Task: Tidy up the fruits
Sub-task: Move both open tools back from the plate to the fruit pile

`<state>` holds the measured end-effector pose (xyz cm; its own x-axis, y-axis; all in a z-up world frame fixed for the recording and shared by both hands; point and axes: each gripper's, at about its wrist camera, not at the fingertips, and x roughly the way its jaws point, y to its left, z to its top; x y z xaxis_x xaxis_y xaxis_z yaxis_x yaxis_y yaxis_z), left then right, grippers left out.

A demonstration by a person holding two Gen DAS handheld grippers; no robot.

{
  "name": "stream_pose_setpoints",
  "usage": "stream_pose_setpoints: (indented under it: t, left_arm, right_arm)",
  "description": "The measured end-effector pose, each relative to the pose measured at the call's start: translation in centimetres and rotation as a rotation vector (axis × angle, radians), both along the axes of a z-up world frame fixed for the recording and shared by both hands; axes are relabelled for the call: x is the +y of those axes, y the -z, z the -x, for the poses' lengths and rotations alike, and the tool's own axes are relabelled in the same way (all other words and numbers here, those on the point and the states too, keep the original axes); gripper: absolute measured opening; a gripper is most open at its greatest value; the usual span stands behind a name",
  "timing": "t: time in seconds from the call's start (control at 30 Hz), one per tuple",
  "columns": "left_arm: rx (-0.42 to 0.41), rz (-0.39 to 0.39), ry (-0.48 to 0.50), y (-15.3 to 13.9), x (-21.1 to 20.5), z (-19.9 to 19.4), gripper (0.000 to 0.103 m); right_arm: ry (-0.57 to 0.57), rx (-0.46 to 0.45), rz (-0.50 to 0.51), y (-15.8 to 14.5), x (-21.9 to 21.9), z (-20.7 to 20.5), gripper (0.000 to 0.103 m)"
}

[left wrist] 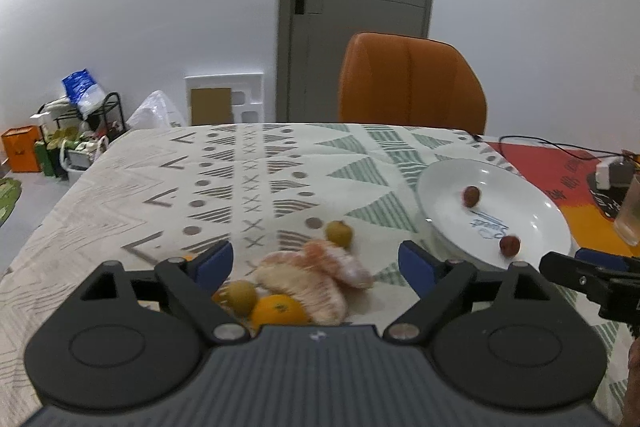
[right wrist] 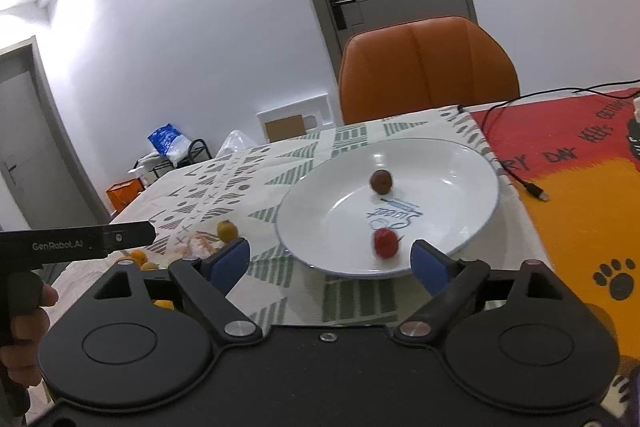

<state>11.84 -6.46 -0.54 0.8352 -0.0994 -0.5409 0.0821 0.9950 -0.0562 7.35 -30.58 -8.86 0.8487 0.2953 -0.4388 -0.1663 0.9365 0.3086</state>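
A white plate (left wrist: pixel 532 203) (right wrist: pixel 460 163) holds two small red fruits, one far (left wrist: pixel 471 195) (right wrist: pixel 381 181) and one near (left wrist: pixel 509 245) (right wrist: pixel 385 242). Left of it on the patterned cloth lie peeled pomelo segments (left wrist: pixel 316 277), an orange (left wrist: pixel 278 310) and two small yellow-green fruits (left wrist: pixel 339 233) (left wrist: pixel 241 296). My left gripper (left wrist: pixel 316 265) is open and empty, its jaws either side of the pomelo pile. My right gripper (right wrist: pixel 330 259) is open and empty just before the plate's near rim, close to the near red fruit.
An orange chair (left wrist: pixel 412 87) (right wrist: pixel 428 67) stands behind the table. A red-orange mat (right wrist: pixel 580 187) with a black cable (right wrist: pixel 520 179) lies right of the plate. A glass (left wrist: pixel 630 215) stands at the right edge. Clutter sits on the floor at far left.
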Motion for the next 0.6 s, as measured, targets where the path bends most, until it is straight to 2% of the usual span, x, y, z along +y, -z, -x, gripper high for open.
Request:
stream_pose_setpoints:
  t: [0.6]
  left_arm:
    - [0.049,0.078,-0.098,3.1,5.5,0.3,0.089]
  right_arm:
    - [-0.114,0.036,0.051,0.7,5.5,-0.8,0.088]
